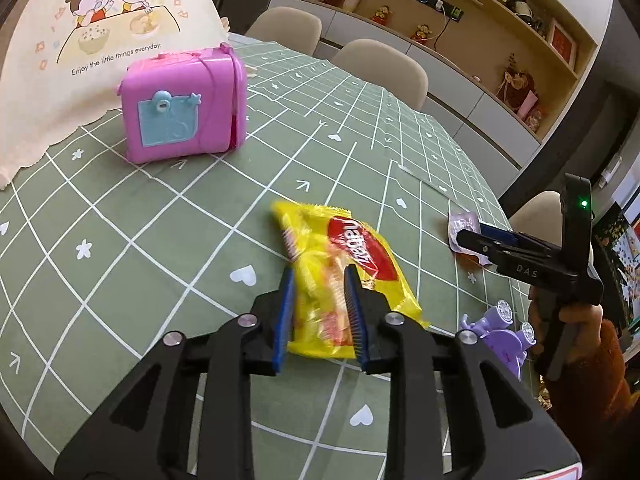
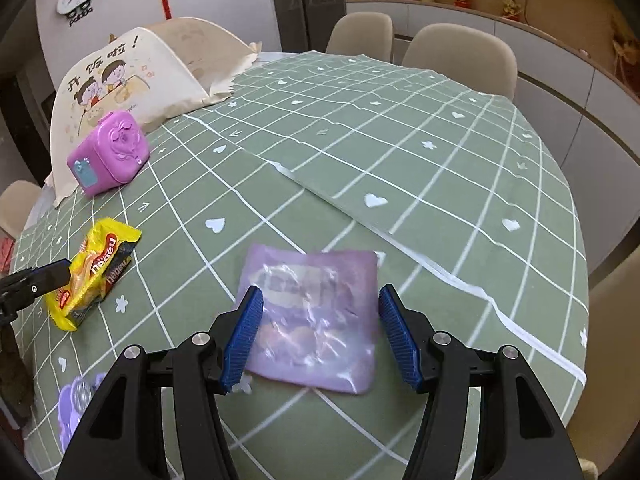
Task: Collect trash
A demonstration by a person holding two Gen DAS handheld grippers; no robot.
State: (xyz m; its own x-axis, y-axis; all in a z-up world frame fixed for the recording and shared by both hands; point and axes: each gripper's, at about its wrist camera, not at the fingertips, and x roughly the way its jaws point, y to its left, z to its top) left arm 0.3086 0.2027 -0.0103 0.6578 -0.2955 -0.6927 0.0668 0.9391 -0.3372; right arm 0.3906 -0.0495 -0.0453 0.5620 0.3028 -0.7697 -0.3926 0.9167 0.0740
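On the green checked tablecloth (image 2: 400, 152): 2 light, crinkly, slippery items. Yellow foil snack wrapper (image 1: 340, 276), pinched mid-body by left gripper (image 1: 320, 312). Flat purple plastic packet (image 2: 316, 316) between right gripper's (image 2: 320, 332) parted jaws; edge-grip advised.

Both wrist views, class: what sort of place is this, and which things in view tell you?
Most likely a home dining room. A round table under a green grid tablecloth has beige dining chairs around it, a folding food cover printed with children eating stands on it, and wall shelves hold ornaments.

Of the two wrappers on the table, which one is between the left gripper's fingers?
The yellow wrapper with the red label; the purple wrapper lies under the right gripper.
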